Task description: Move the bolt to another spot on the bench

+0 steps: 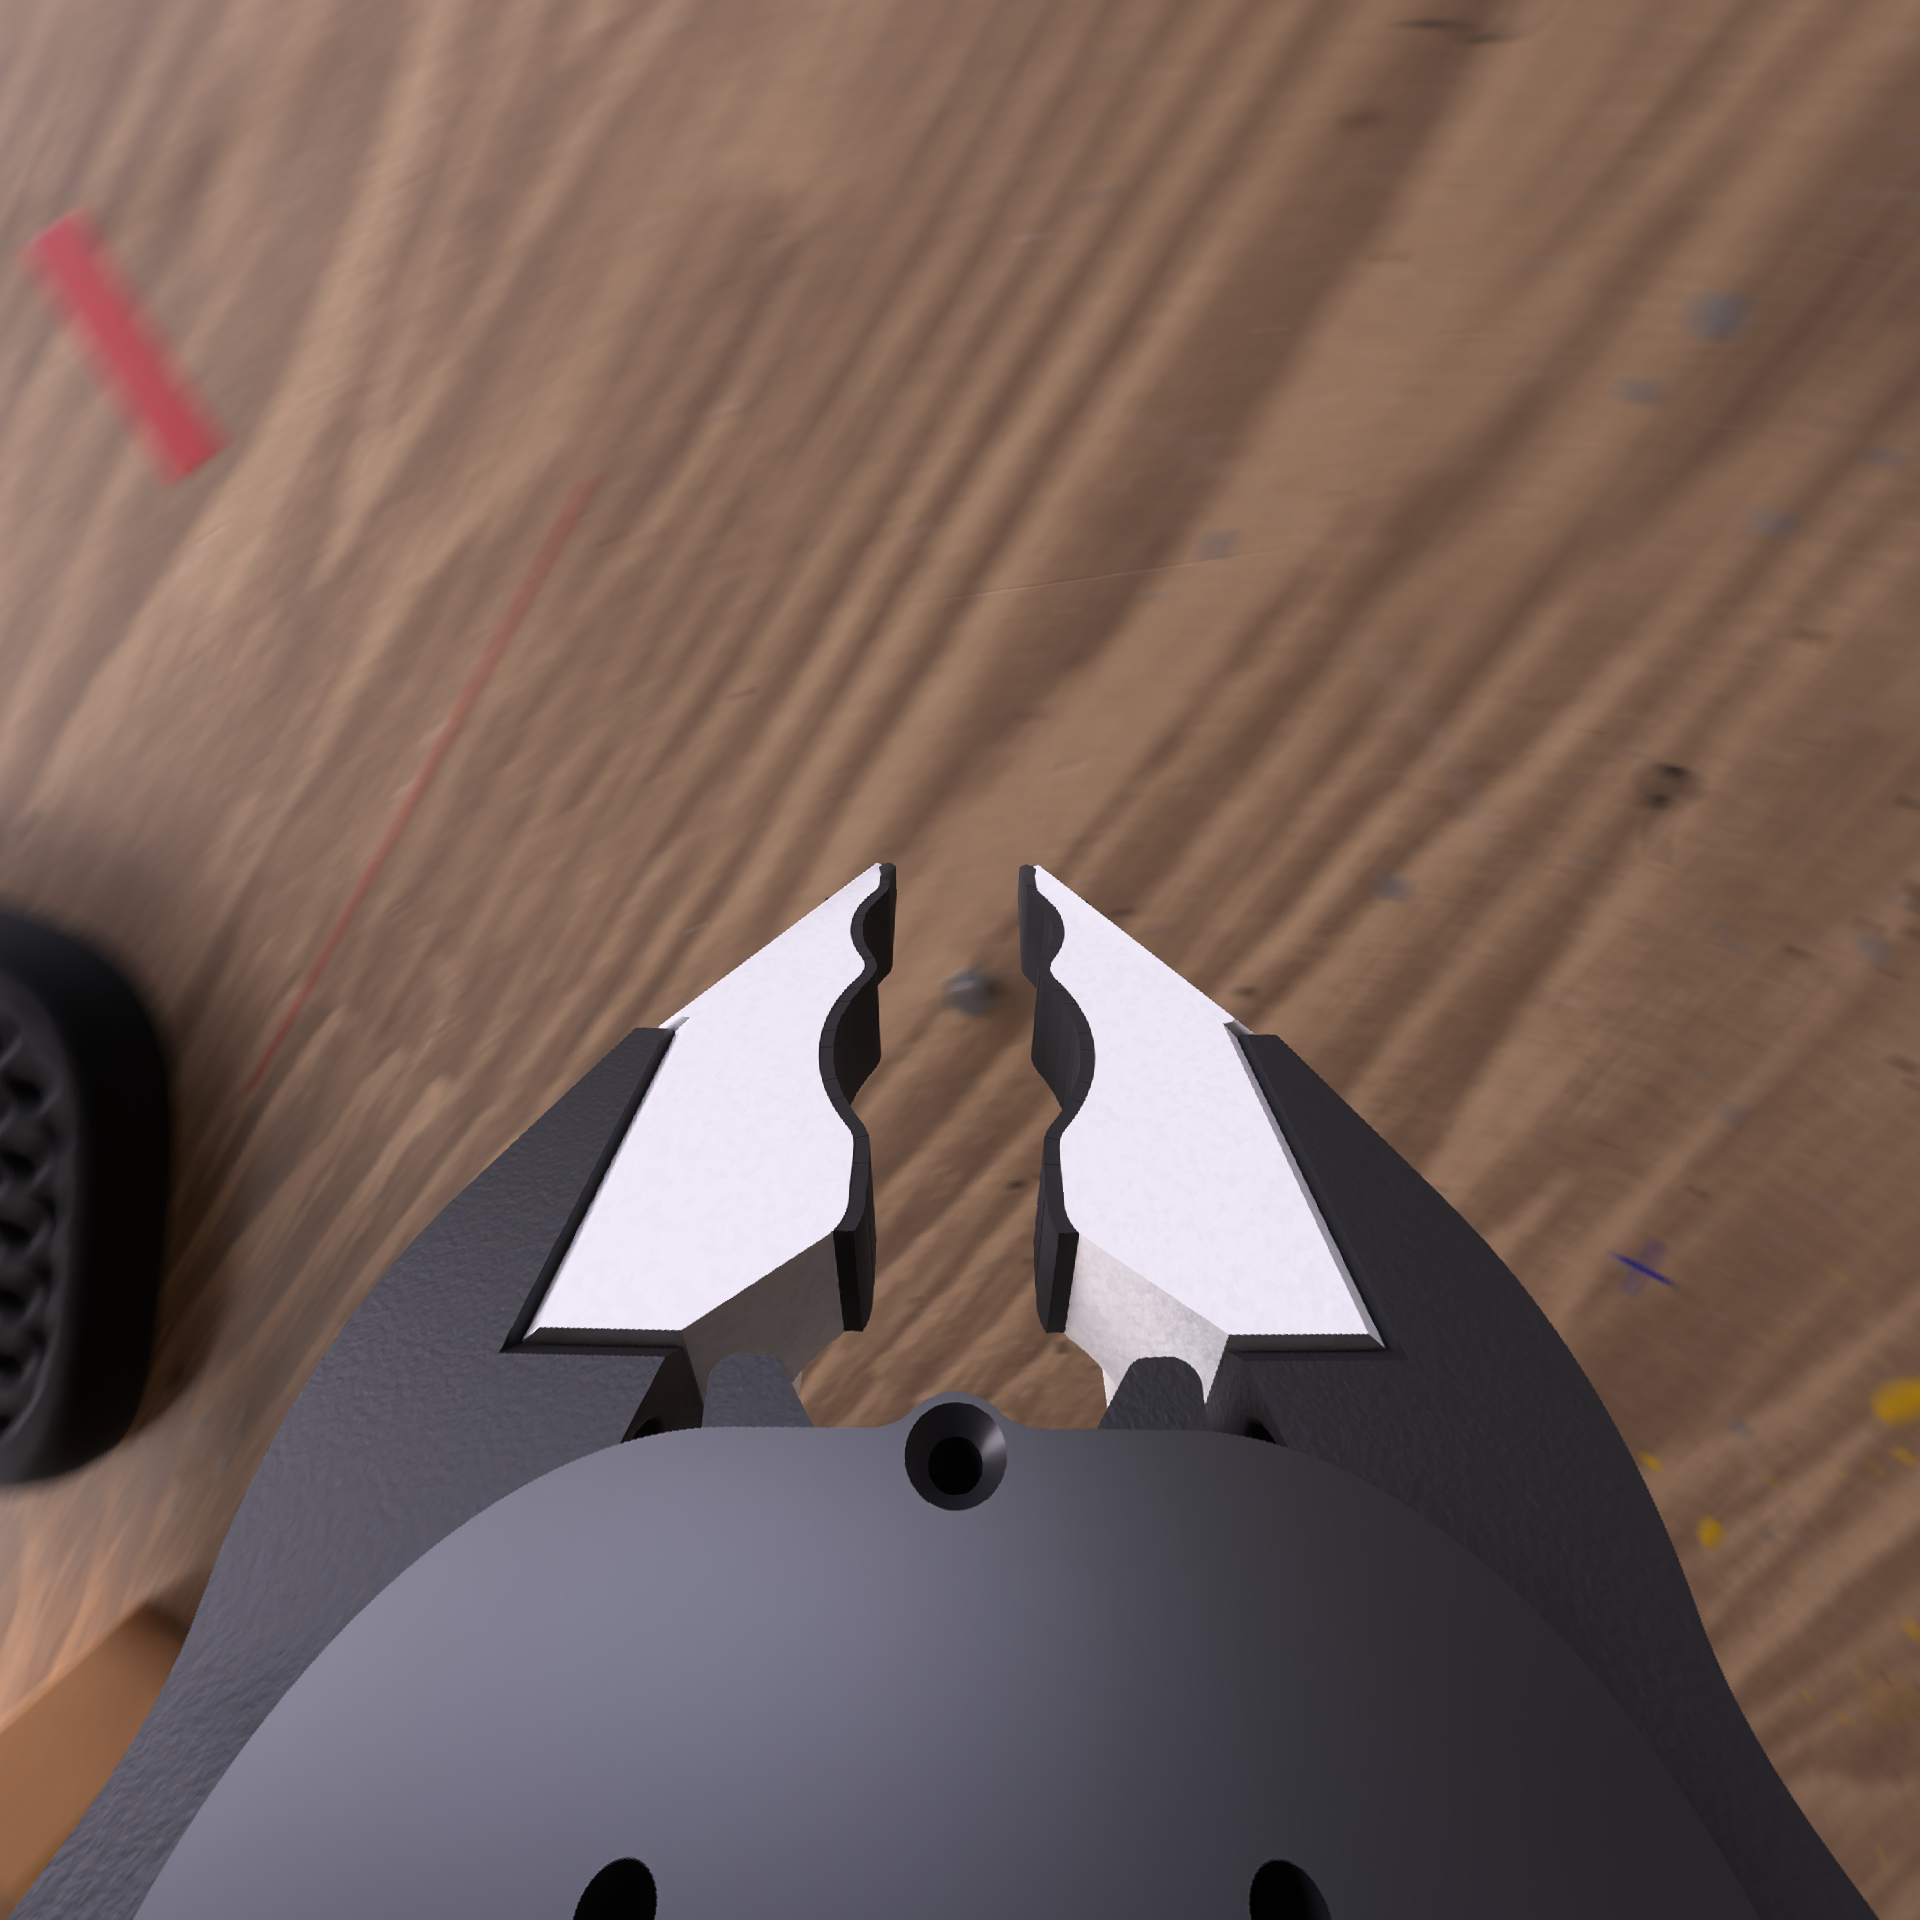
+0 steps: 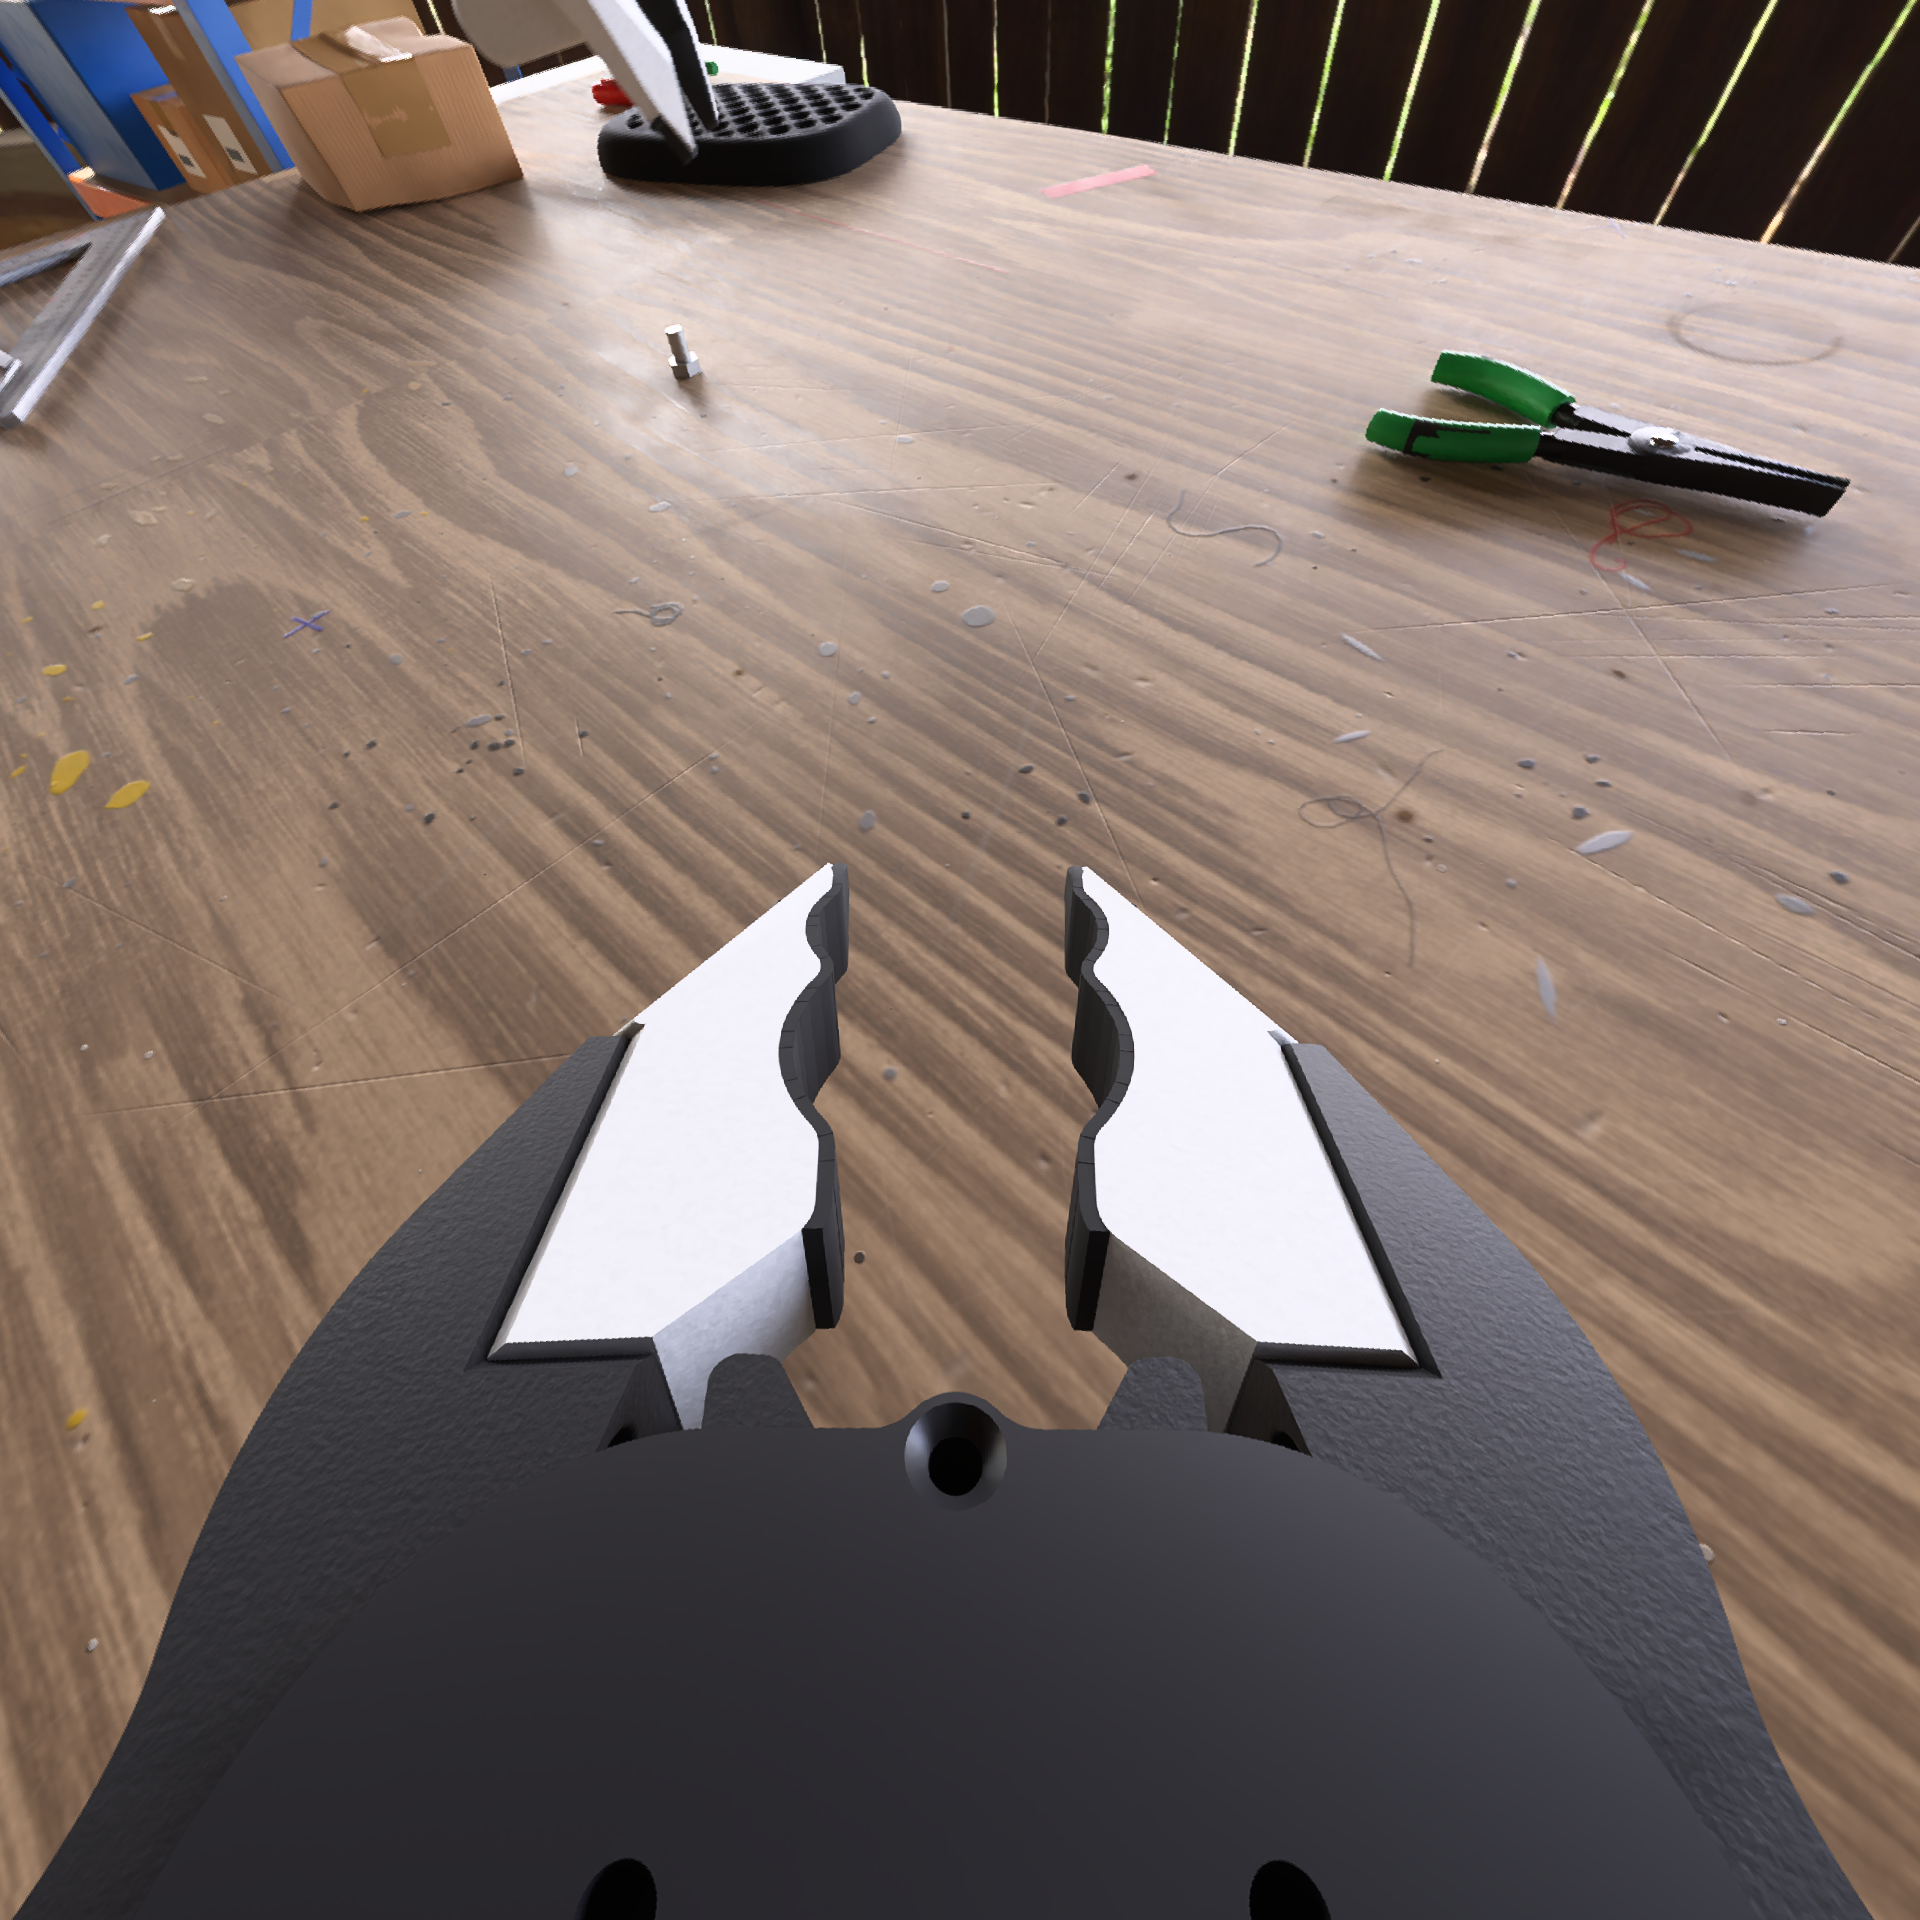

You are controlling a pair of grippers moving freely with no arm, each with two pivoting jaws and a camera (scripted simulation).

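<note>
Wood bench [image 2: 1143, 644]: grainy, paint-flecked.
Bolt [image 2: 681, 353]: small, grey, on the bench; seen below between left fingers, blurred.
Left gripper [image 1: 957, 883]: jaws parted narrowly, holding nothing, above bolt.
Right gripper [image 2: 957, 883]: jaws apart wider, empty, well away from bolt.

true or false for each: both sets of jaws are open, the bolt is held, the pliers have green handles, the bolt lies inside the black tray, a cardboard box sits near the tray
1. Both sets of jaws are open. True: the left gripper and the right gripper each show a clear gap, with nothing in it.
2. The bolt is held. False: it stands free on the bench.
3. The pliers have green handles. True.
4. The bolt lies inside the black tray. False: it is on bare wood, apart from the tray.
5. A cardboard box sits near the tray. True: just left of it in the right wrist view.
</note>
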